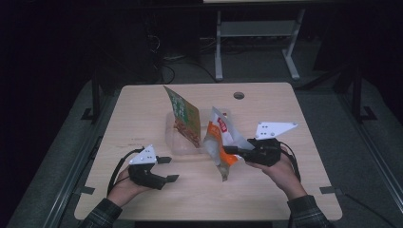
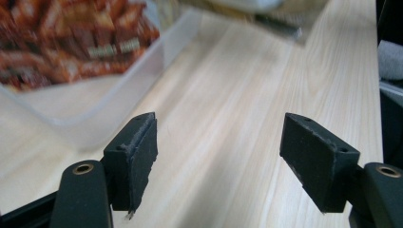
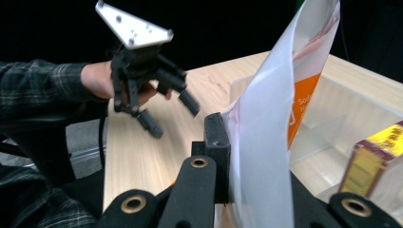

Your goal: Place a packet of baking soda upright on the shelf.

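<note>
Clamped between the shut jaws of the right gripper [image 1: 234,150], an orange-and-white snack bag [image 1: 219,142] is held upright at the clear container's [image 1: 183,147] three o'clock edge; the left gripper [image 1: 167,169], at seven o'clock above the tabletop [image 1: 266,190], is spread apart, nothing between.

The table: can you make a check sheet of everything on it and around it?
Surface: light wooden table with a round hole near the far edge.
Job's things: orange-and-white snack bag; green snack bag standing in a clear plastic box.
Clutter: nothing seen.
Grippers: right hand-held gripper shut on the orange-and-white snack bag, holding it up; left hand-held gripper open, nothing between its jaws.
Cables: black cable trails from the left hand-held gripper.
Surroundings: dark room, grey metal frame behind the table.
</note>
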A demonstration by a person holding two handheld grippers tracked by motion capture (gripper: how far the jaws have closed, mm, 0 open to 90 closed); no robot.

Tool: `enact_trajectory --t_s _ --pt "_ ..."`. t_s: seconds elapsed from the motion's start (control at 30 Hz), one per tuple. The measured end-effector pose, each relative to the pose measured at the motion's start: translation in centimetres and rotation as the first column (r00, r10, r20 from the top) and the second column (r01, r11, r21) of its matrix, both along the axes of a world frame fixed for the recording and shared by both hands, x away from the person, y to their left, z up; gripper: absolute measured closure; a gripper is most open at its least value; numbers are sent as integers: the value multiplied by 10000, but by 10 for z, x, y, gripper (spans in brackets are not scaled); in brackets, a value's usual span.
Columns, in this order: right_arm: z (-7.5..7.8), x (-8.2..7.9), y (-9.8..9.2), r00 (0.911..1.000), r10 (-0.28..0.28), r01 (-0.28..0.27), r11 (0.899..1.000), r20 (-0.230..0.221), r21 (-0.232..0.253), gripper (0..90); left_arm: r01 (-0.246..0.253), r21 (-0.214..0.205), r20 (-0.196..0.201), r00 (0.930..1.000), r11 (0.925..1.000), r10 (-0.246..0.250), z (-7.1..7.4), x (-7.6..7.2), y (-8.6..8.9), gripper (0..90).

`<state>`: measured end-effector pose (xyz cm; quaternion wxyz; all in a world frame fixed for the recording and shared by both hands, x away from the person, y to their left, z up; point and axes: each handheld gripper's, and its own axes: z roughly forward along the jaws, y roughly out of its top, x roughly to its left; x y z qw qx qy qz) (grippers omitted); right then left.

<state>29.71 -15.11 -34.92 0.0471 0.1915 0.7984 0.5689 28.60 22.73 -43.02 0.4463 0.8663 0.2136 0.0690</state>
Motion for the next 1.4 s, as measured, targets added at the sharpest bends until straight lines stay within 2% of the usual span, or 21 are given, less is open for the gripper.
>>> enact_trajectory --t_s 0.27,0.33,0.47,0.87,1.1,1.4 --pt "9 19 2 9994 -199 206 9995 272 -244 900 -40 135 -19 10000 9999 40 -6 0 1 272" --pt "12 25 3 9992 -255 264 9992 297 -315 900 -100 105 -122 9999 9999 102 -7 0 1 272" --pt "19 37 7 9987 -370 383 9987 356 -349 900 -95 66 -87 9999 9999 96 -7 2 2 272" --pt "29 73 19 9961 -833 842 9960 297 -315 900 13 97 -169 9999 10000 -11 -9 2 0 272" --pt "27 91 21 9934 -1134 1141 9925 185 -436 900 90 166 -114 9999 9998 -88 -8 2 0 272" --pt "14 105 24 9901 -1396 1384 9881 -136 -669 900 81 133 -220 9997 9999 -78 -9 1 -2 272"
